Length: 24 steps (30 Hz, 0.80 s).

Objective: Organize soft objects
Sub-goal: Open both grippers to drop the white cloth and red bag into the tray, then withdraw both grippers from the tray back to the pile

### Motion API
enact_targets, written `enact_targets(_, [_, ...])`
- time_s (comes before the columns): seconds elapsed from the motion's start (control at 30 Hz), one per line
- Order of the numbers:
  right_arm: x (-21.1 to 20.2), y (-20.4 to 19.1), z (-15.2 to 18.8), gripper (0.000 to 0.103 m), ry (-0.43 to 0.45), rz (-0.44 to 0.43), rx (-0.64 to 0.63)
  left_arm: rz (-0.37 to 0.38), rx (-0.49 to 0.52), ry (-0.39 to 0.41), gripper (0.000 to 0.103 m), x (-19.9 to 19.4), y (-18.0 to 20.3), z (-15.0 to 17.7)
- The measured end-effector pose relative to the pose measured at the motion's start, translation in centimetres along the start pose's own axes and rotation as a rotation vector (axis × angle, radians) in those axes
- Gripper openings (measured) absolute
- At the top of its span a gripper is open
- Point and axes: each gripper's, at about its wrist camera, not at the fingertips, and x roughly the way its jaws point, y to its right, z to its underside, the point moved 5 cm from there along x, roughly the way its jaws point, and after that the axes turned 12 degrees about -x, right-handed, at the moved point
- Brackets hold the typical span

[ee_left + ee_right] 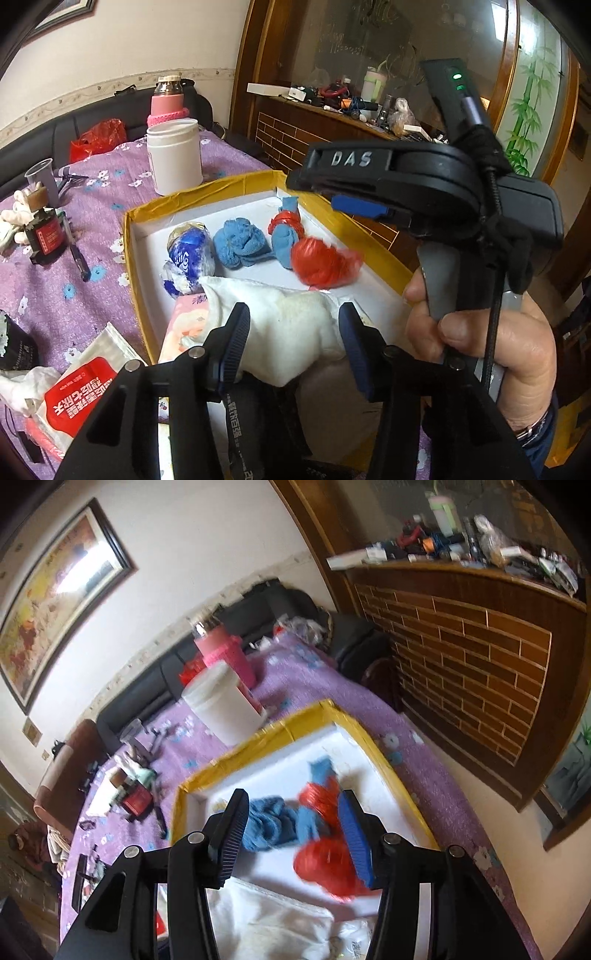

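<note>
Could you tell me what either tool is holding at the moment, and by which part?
The left tool grips the white towel by its near edge. The right tool is open, holding nothing.

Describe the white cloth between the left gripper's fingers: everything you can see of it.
The white cloth is a soft, puffy, towel-like fabric, folded or bunched into a pillowy wad with a stitched hem along its upper edge. It looks slightly off-white in the middle. It sits at the near end of the yellow-rimmed box, partly over a pink tissue pack. The left gripper brackets it, both fingers against its sides and pinching it in. Its far edge lies next to the blue-and-white crumpled bag. The right wrist view shows it too.
</note>
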Motion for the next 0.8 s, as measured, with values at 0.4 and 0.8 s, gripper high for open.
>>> enact_targets(0.4, [-1.1,-1.5,-0.7,0.057,0.089,-0.028,-0.034,-0.001,-0.008,0.016,0.050,-3.8,-0.3,-0.4])
enact_targets(0.8, [-2.1,-6.0,0.1,0.057,0.180,-0.095,-0.173,-0.109,-0.097,0.085,0.060,-13.4,-8.8,3.5])
